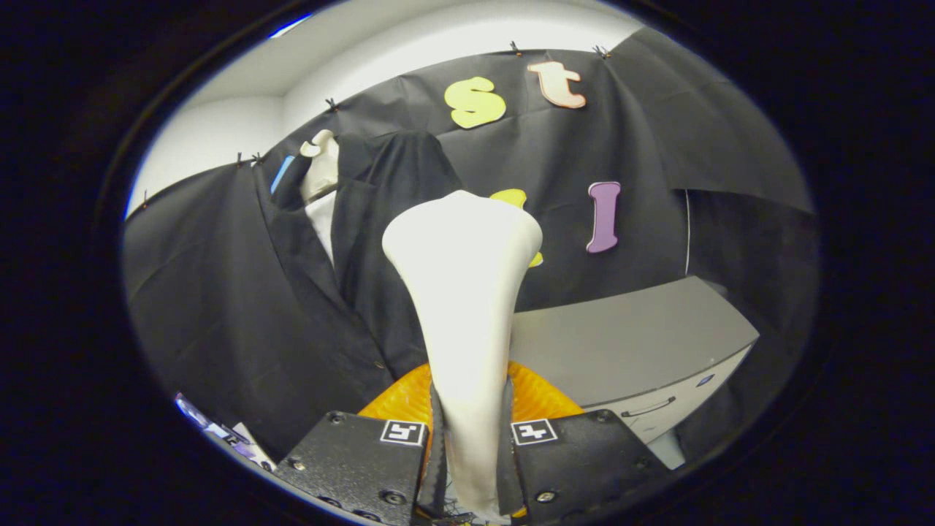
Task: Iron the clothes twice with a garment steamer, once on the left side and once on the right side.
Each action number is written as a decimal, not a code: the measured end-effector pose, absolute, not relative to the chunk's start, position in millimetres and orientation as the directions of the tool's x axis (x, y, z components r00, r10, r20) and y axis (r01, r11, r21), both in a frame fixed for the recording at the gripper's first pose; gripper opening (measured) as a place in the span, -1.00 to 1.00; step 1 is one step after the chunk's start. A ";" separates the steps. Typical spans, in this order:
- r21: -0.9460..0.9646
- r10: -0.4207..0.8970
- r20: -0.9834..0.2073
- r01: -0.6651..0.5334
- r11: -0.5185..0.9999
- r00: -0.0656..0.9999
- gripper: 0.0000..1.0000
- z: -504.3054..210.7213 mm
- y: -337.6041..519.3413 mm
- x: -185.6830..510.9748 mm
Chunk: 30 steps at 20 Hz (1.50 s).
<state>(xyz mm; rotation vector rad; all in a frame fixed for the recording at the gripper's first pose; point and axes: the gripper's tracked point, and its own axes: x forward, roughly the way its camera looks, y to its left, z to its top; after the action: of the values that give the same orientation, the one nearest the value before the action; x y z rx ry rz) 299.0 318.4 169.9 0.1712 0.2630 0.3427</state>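
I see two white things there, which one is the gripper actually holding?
The white steamer, clamped between the gripper fingers and flaring wide ahead of them. The other white thing, the mannequin, stands farther off wearing the black jacket, untouched.

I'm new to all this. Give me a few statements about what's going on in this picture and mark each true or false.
1. The gripper is clamped on a white steamer. True.
2. A dark jacket hangs ahead of the fingers, beside the steamer. True.
3. The steamer's wide head is pressed flat on the grey cabinet. False: the head points up, apart from the cabinet.
4. The jacket lies folded on the cabinet. False: it hangs on a white form.
5. The cabinet has a drawer handle on its front. True.
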 end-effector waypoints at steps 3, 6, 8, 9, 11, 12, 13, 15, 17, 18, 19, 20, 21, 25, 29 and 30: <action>0.191 0.333 -0.203 -0.296 0.936 0.921 -0.40 186.2 349.2 305.3; 0.168 0.319 -0.179 -0.291 0.942 0.931 -0.40 203.4 377.8 315.5; 0.153 0.313 -0.160 -0.289 0.945 0.936 -0.40 214.9 395.1 322.6; 0.155 0.320 -0.157 -0.297 0.942 0.934 -0.40 219.0 406.0 326.2; 0.140 0.311 -0.148 -0.292 0.946 0.939 -0.40 227.6 419.8 336.3; 0.128 0.296 -0.140 -0.279 0.952 0.945 -0.40 232.2 424.0 343.6; 0.126 0.293 -0.133 -0.277 0.953 0.947 -0.40 235.6 430.7 349.5; 0.097 0.274 -0.111 -0.264 0.960 0.955 -0.40 245.1 440.3 363.4; 0.076 0.257 -0.095 -0.251 0.965 0.962 -0.40 253.3 448.8 375.3; 0.071 0.260 -0.093 -0.254 0.965 0.961 -0.40 256.2 454.3 380.3; 0.058 0.248 -0.090 -0.243 0.968 0.965 -0.40 259.1 457.6 386.5; 0.048 0.234 -0.086 -0.231 0.972 0.968 -0.40 262.3 458.5 391.7; 0.045 0.227 -0.086 -0.224 0.974 0.970 -0.40 263.0 459.9 396.0; 0.031 0.219 -0.082 -0.217 0.976 0.972 -0.40 262.3 467.9 407.2; 0.022 0.213 -0.085 -0.212 0.977 0.973 -0.40 254.8 469.5 409.1; 0.019 0.213 -0.088 -0.213 0.977 0.973 -0.40 252.2 469.8 408.9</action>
<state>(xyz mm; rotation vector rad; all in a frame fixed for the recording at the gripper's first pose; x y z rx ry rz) 408.9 469.8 252.2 0.0094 0.0898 0.2149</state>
